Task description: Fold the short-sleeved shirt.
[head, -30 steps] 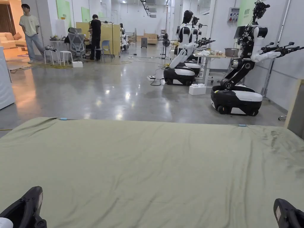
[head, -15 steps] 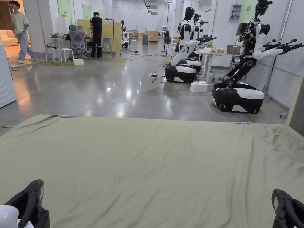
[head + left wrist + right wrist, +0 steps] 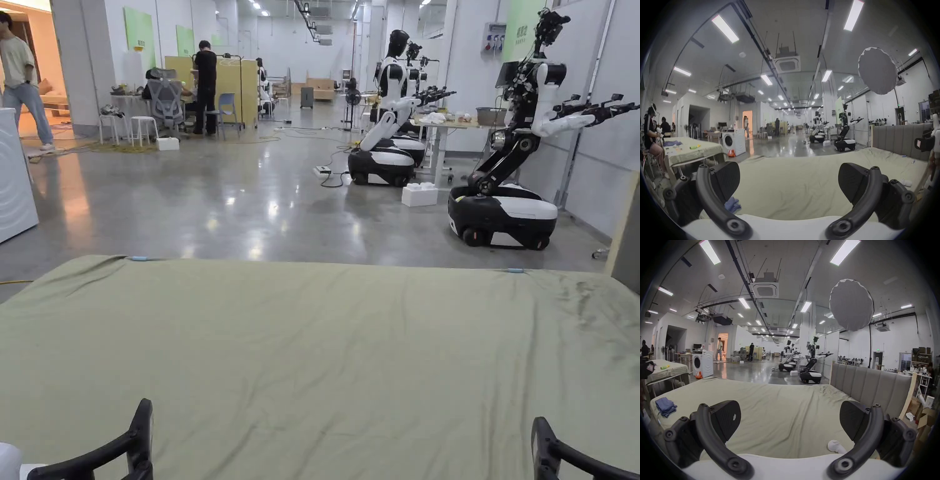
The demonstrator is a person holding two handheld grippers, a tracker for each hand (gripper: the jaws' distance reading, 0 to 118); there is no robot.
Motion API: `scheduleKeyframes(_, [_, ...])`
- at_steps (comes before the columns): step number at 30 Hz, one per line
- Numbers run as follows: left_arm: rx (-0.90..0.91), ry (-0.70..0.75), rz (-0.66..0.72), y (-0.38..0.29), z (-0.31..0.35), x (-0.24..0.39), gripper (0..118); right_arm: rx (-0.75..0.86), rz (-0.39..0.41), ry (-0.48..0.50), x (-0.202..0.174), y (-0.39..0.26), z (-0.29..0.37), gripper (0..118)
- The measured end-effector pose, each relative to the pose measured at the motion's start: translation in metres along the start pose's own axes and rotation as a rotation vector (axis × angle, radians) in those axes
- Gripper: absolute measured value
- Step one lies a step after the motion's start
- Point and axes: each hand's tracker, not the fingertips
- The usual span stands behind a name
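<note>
Now the folded blue shirt [image 3: 666,408] is lying at the bed's [image 3: 786,410] left edge, half hidden behind my left hand-held gripper [image 3: 788,183], which is gaping empty. My right hand-held gripper [image 3: 790,420] is hanging released over green sheet.

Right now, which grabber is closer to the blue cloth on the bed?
Left. The left gripper hangs beside the blue cloth at the bed's left edge; the right gripper is across the bed.
</note>
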Motion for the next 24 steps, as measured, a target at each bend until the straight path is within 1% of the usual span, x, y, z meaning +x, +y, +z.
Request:
scheduleKeyframes(2, [-0.021,0.023,-0.016,0.004,-0.005,0.005,118,-0.003,-0.007,0.0,0.001,0.0,-0.001,118])
scheduleKeyframes(3, [-0.044,-0.002,-0.016,0.005,-0.008,0.003,118,-0.01,-0.003,0.012,0.002,0.0,-0.002,118])
scheduleKeyframes(5, [-0.098,-0.128,0.032,0.007,-0.011,-0.001,118,-0.023,-0.001,0.015,0.002,-0.001,-0.003,118])
scheduleKeyframes(6, [-0.116,-0.189,0.078,0.007,-0.012,-0.004,118,-0.027,-0.006,0.023,0.002,-0.002,-0.003,118])
scheduleKeyframes(8, [-0.13,-0.211,0.105,0.008,-0.011,-0.006,118,-0.024,-0.021,0.025,0.003,-0.004,-0.001,118])
scheduleKeyframes(10, [-0.138,-0.229,0.159,0.01,-0.01,-0.007,118,-0.028,-0.027,0.029,0.003,-0.004,0.001,118])
scheduleKeyframes(11, [-0.145,-0.222,0.162,0.011,-0.01,-0.005,118,-0.033,-0.027,0.037,0.003,-0.004,0.001,118])
scheduleKeyframes(13, [-0.148,-0.146,0.128,0.015,-0.013,0.001,118,-0.042,-0.033,0.086,0.004,-0.005,0.001,118])
scheduleKeyframes(15, [-0.14,-0.052,0.012,0.017,-0.018,0.015,118,-0.043,-0.032,0.075,-0.002,0.001,0.004,118])
scheduleKeyframes(16, [-0.135,-0.008,-0.02,0.018,-0.019,0.021,118,-0.04,-0.031,0.077,-0.003,0.001,0.006,118])
scheduleKeyframes(17, [-0.142,0.019,-0.02,0.018,-0.022,0.025,118,-0.033,-0.034,0.077,-0.003,0.002,0.008,118])
scheduleKeyframes(19, [-0.159,0.008,0.02,0.019,-0.025,0.029,118,-0.022,-0.054,0.075,-0.005,0.007,0.01,118])
scheduleKeyframes(21, [-0.196,-0.048,0.1,0.02,-0.028,0.028,118,-0.02,-0.07,0.084,-0.004,0.01,0.012,118])
scheduleKeyframes(24, [-0.222,-0.08,0.201,0.017,-0.031,0.024,118,-0.021,-0.066,0.085,-0.004,0.014,0.013,118])
